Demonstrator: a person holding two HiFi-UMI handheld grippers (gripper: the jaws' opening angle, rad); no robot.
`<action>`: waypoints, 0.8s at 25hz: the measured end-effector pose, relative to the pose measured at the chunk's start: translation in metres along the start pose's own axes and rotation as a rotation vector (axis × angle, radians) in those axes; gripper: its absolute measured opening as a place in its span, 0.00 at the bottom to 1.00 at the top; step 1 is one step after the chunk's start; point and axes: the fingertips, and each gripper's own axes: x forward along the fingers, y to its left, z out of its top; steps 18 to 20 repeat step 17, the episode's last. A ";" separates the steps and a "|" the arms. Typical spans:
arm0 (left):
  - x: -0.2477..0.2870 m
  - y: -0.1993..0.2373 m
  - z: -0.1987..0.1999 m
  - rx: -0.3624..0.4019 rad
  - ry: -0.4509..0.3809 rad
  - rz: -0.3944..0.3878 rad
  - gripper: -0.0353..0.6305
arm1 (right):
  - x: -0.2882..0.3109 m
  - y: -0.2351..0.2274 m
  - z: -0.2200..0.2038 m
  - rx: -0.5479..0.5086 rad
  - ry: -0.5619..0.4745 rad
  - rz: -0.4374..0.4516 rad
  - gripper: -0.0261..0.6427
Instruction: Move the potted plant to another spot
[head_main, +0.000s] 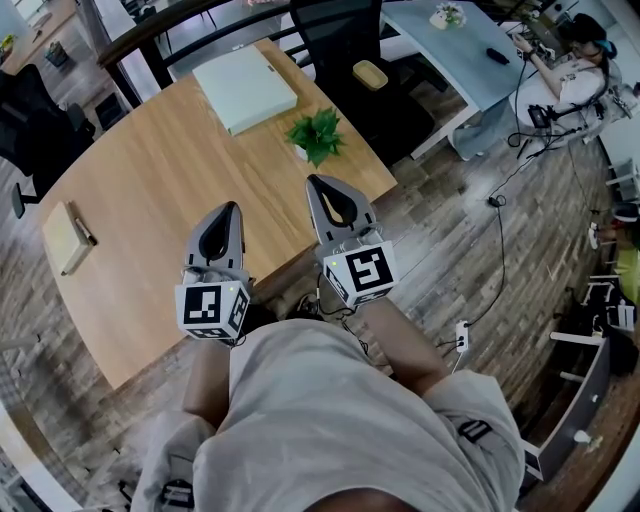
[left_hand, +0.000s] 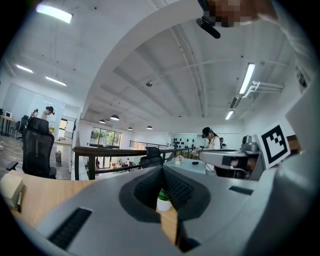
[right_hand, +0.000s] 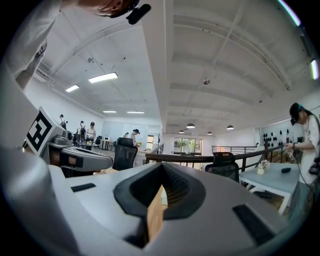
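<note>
The potted plant, a small green bush in a white pot, stands near the wooden table's far right edge. My right gripper hovers over the table's near edge just short of the plant, jaws shut with nothing in them. My left gripper is beside it to the left, also shut and empty. In the left gripper view the plant shows through the hollow below the closed tips of the left gripper. The right gripper view shows only the table edge through that hollow.
A flat white box lies beyond the plant. A tan notebook with a pen lies at the table's left. A black chair stands behind the table, a pale blue desk and a seated person at far right. Cables run across the floor.
</note>
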 end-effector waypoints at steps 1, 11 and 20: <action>0.000 0.000 0.000 0.000 0.001 0.000 0.07 | 0.000 0.000 0.000 -0.001 0.001 0.001 0.04; -0.001 -0.008 -0.004 -0.008 0.004 -0.016 0.07 | -0.006 -0.001 -0.003 0.004 0.008 -0.004 0.04; -0.002 -0.013 -0.004 -0.007 0.004 -0.018 0.07 | -0.010 -0.002 -0.001 0.000 0.001 0.001 0.04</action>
